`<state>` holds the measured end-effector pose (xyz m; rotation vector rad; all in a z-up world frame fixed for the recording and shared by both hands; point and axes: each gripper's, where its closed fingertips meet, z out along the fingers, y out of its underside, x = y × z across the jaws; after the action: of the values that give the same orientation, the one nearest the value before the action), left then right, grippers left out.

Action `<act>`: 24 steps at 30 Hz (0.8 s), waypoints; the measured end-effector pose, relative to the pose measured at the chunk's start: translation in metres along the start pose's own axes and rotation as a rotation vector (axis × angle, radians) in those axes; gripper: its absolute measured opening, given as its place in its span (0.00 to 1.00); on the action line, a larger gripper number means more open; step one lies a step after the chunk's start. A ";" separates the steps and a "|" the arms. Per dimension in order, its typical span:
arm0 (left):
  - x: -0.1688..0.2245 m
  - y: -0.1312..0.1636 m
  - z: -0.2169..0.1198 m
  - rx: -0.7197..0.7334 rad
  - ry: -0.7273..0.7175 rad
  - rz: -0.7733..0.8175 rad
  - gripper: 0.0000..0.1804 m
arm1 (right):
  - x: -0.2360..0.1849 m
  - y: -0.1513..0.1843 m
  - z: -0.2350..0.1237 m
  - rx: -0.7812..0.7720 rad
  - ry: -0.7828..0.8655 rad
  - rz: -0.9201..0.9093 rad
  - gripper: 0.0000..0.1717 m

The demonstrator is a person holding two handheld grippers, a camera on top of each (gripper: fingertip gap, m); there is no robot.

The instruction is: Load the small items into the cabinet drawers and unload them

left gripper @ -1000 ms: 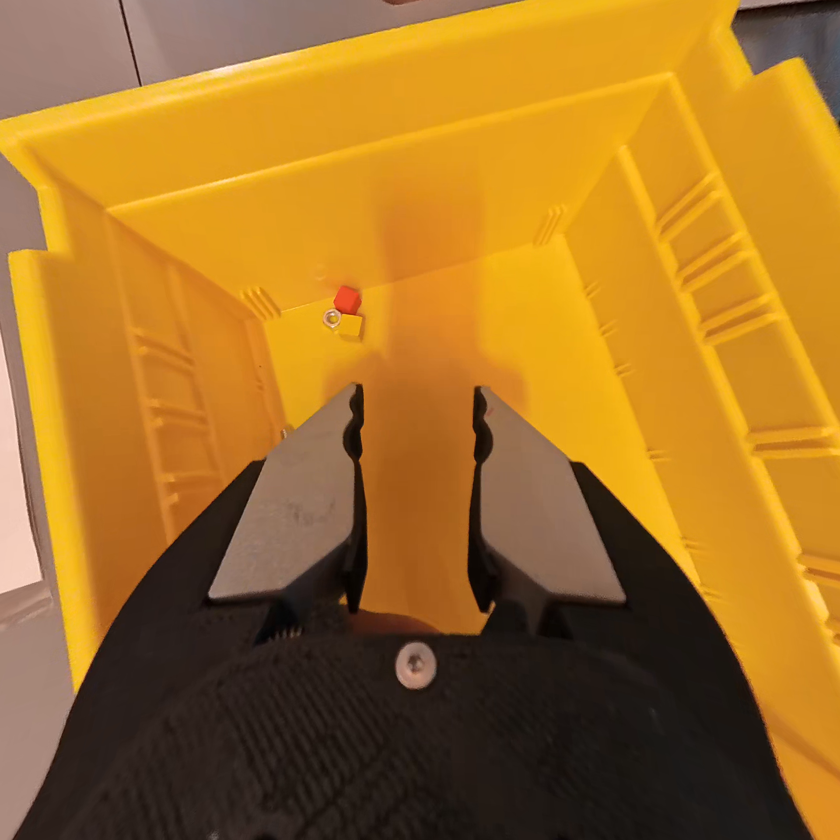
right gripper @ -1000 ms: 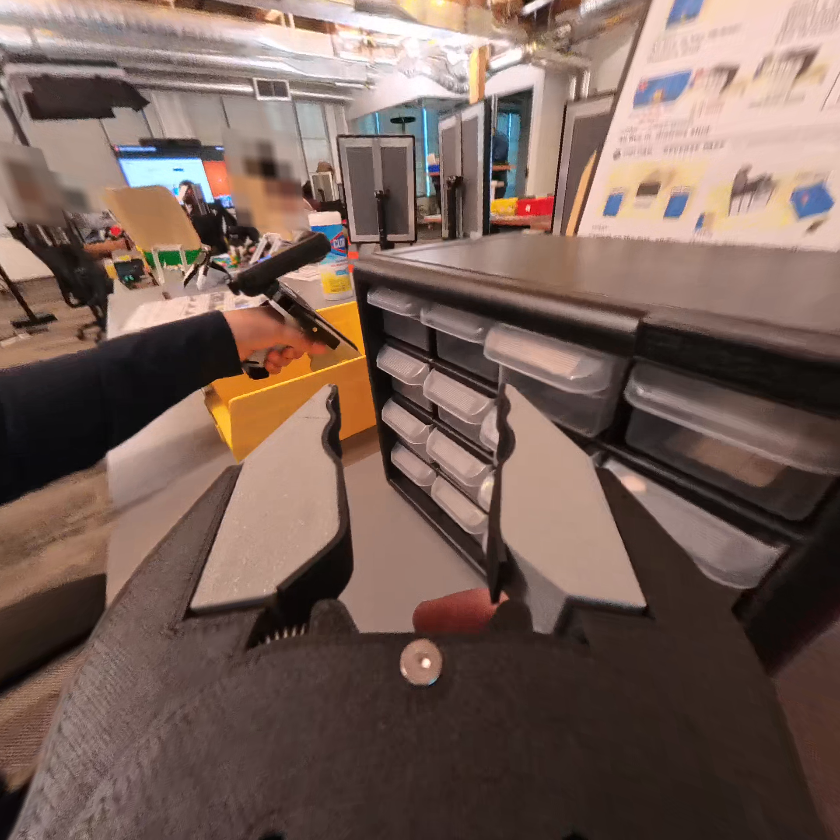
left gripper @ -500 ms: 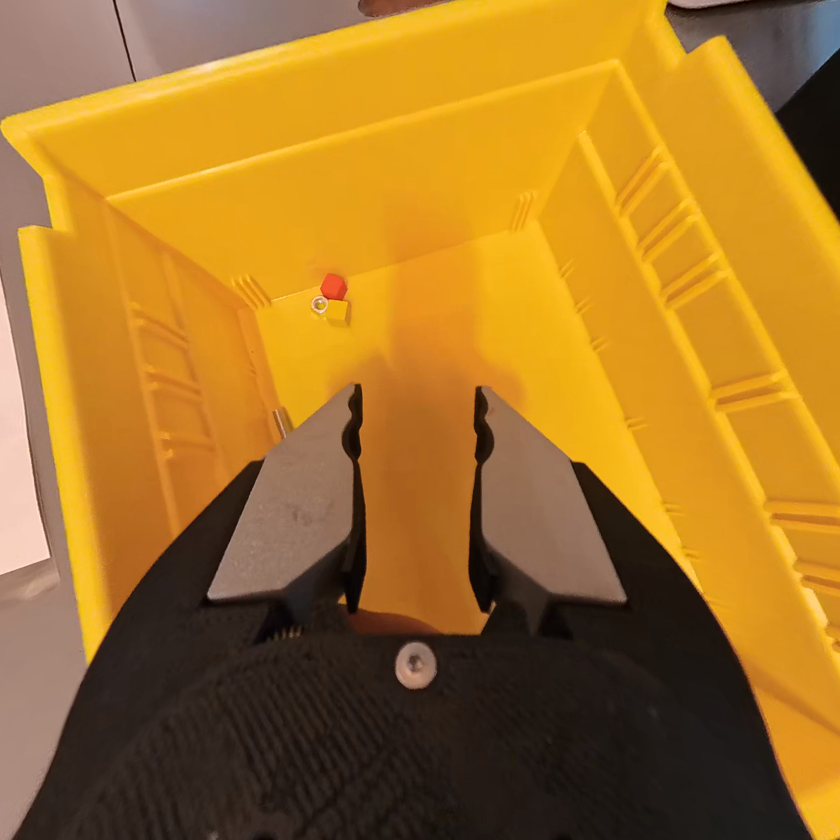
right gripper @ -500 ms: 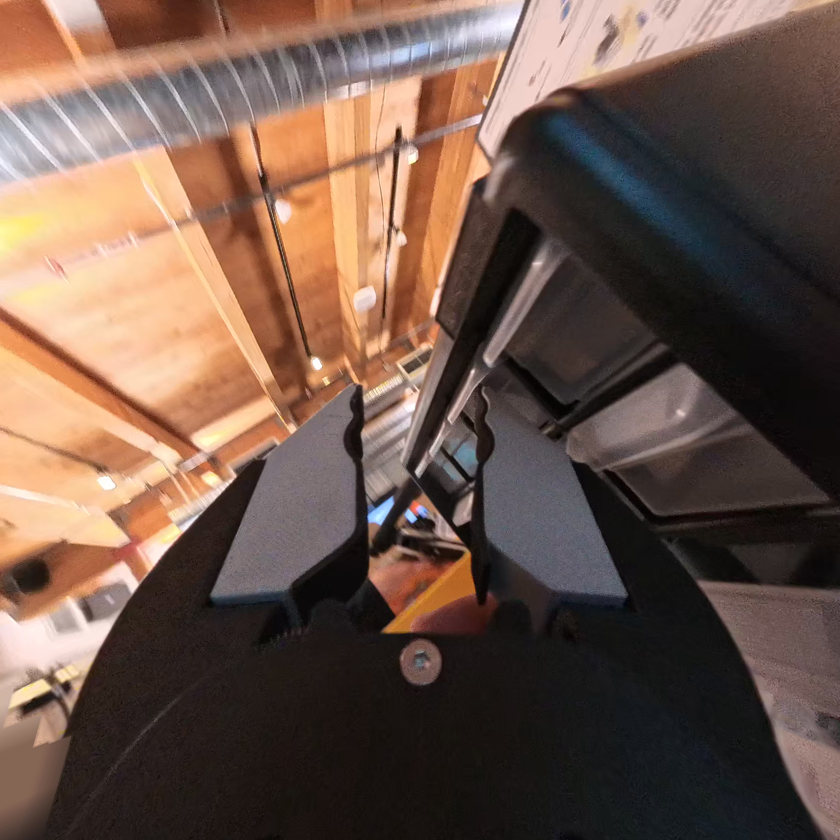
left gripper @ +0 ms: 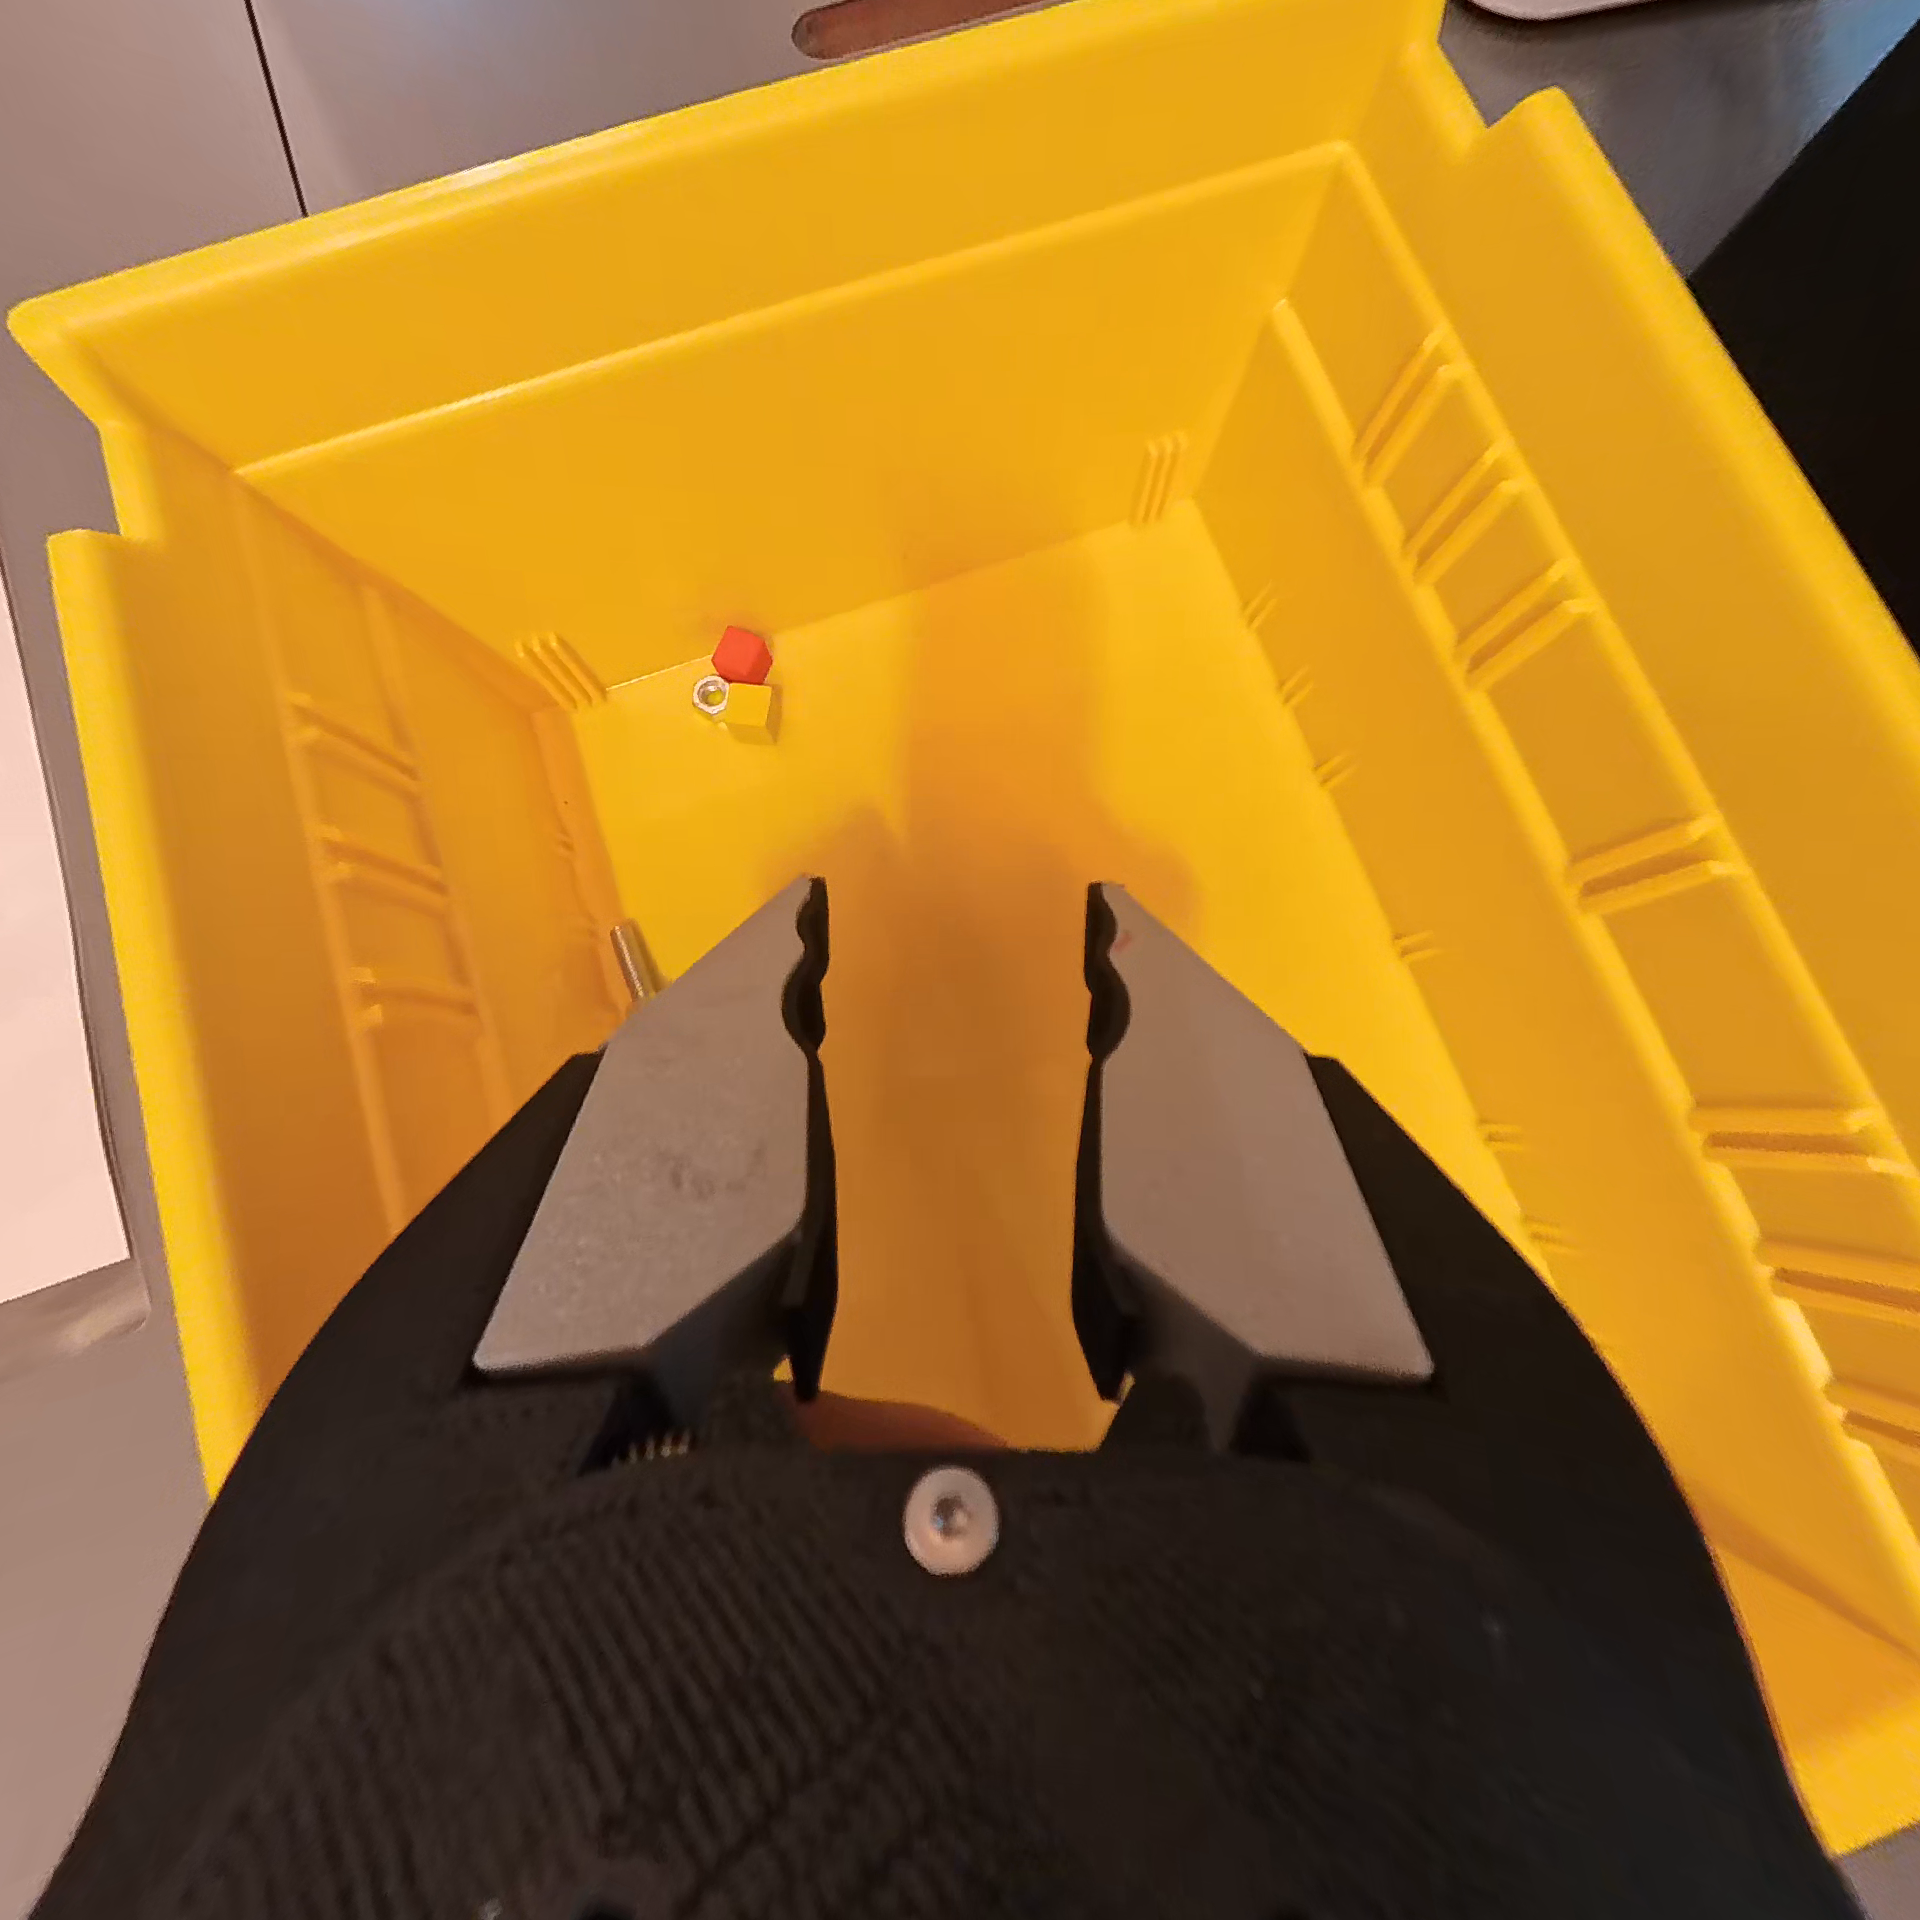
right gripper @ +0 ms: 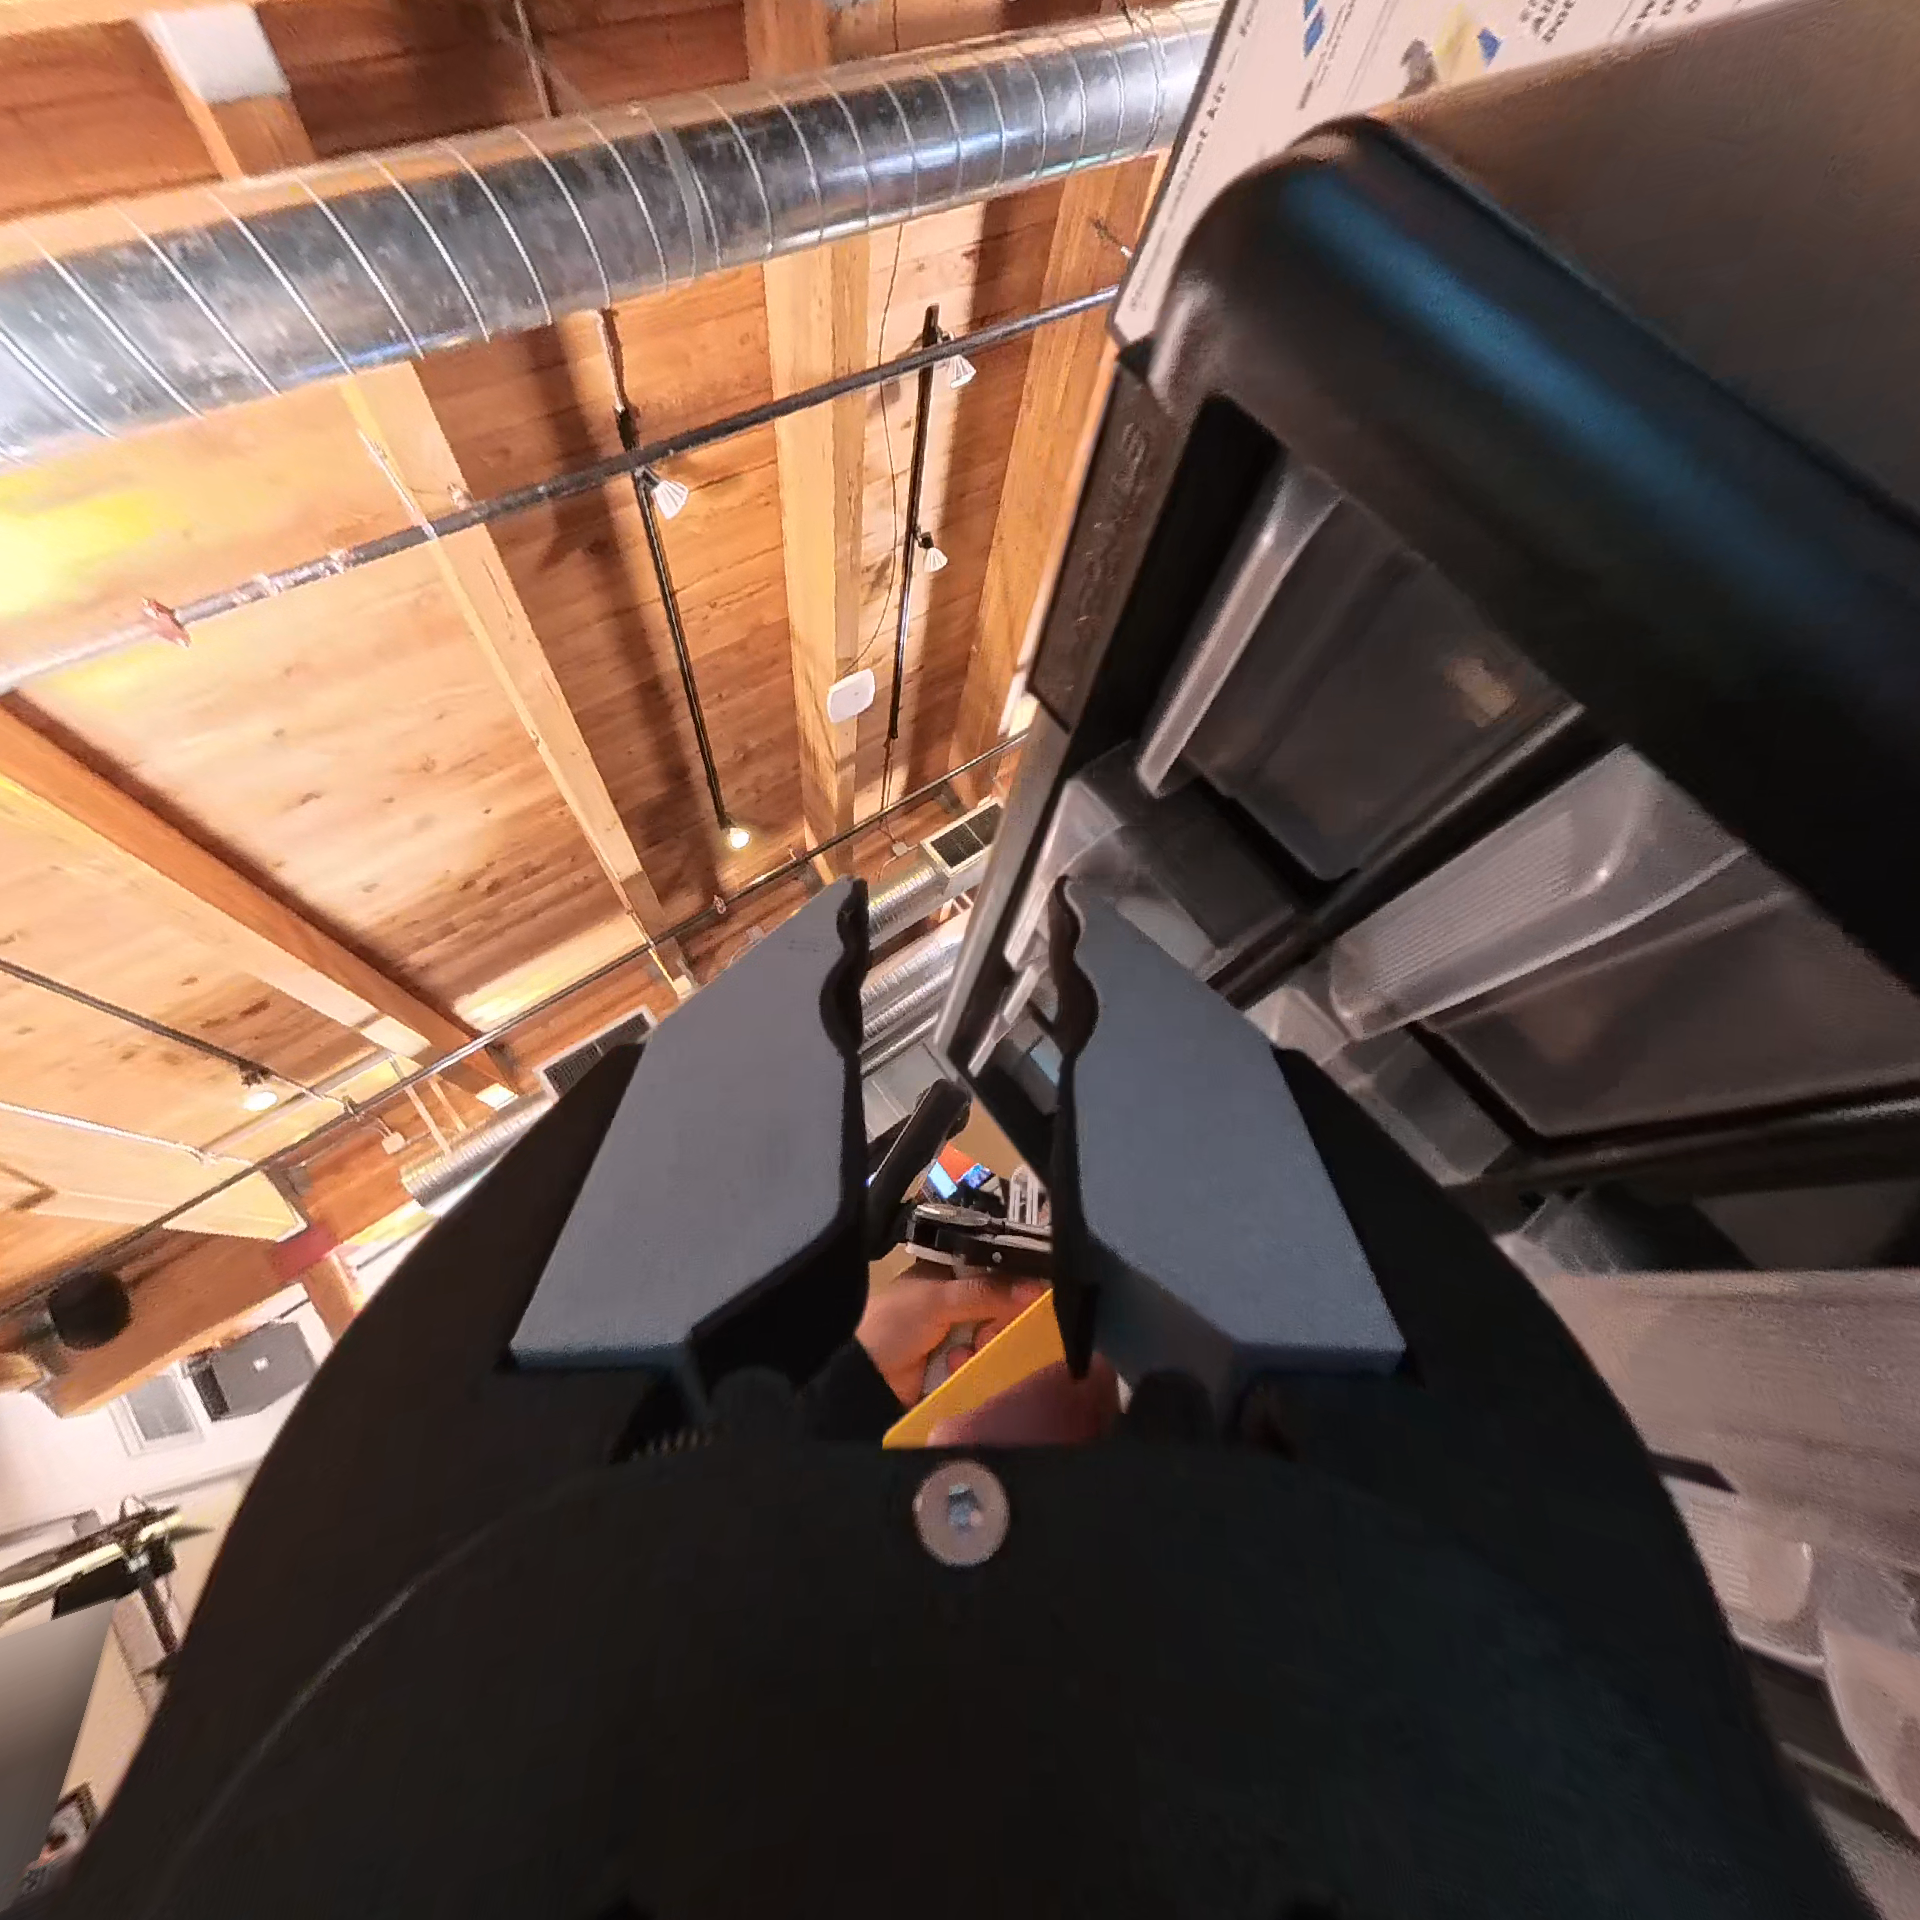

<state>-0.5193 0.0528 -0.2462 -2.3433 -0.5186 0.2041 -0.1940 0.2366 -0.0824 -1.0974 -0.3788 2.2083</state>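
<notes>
Yellow plastic bin (left gripper: 727, 343) fills the left wrist view, and the small items lie at its far corner: a red cube (left gripper: 742, 651), a yellow cube (left gripper: 752, 711) and a metal nut (left gripper: 711, 693), all touching. A bolt (left gripper: 627, 958) rests by the left wall. The left gripper (left gripper: 956, 904) hangs above the floor, jaws wide and empty. I think it should go forward to the corner and take one cube alone. The right gripper (right gripper: 954, 914), jaws apart and empty, points upward beside the black cabinet (right gripper: 1558, 343) with its clear drawers (right gripper: 1340, 665).
</notes>
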 end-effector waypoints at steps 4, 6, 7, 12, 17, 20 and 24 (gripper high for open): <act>-0.001 0.000 -0.002 0.001 -0.002 -0.006 0.26 | -0.009 0.006 -0.008 -0.025 -0.018 -0.026 0.13; 0.000 0.000 -0.002 0.003 0.000 -0.005 0.26 | -0.014 0.008 -0.012 -0.035 -0.026 -0.042 0.11; 0.000 0.000 -0.003 0.002 0.000 -0.002 0.26 | -0.016 0.009 -0.015 -0.039 -0.030 -0.048 0.11; 0.000 0.000 -0.003 0.004 0.000 -0.006 0.26 | -0.026 0.011 -0.024 -0.054 -0.040 -0.053 0.09; -0.001 -0.003 -0.004 0.013 -0.002 -0.013 0.26 | -0.035 0.018 -0.028 -0.080 -0.059 -0.076 0.08; -0.004 -0.007 -0.004 0.025 -0.013 -0.017 0.26 | -0.037 0.019 -0.029 -0.097 -0.068 -0.085 0.11; -0.012 -0.019 -0.002 0.051 -0.041 -0.016 0.26 | -0.044 0.026 -0.041 -0.169 -0.101 -0.125 0.12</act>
<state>-0.5351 0.0588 -0.2320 -2.2885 -0.5461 0.2554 -0.1528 0.1872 -0.0934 -1.0221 -0.6699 2.1561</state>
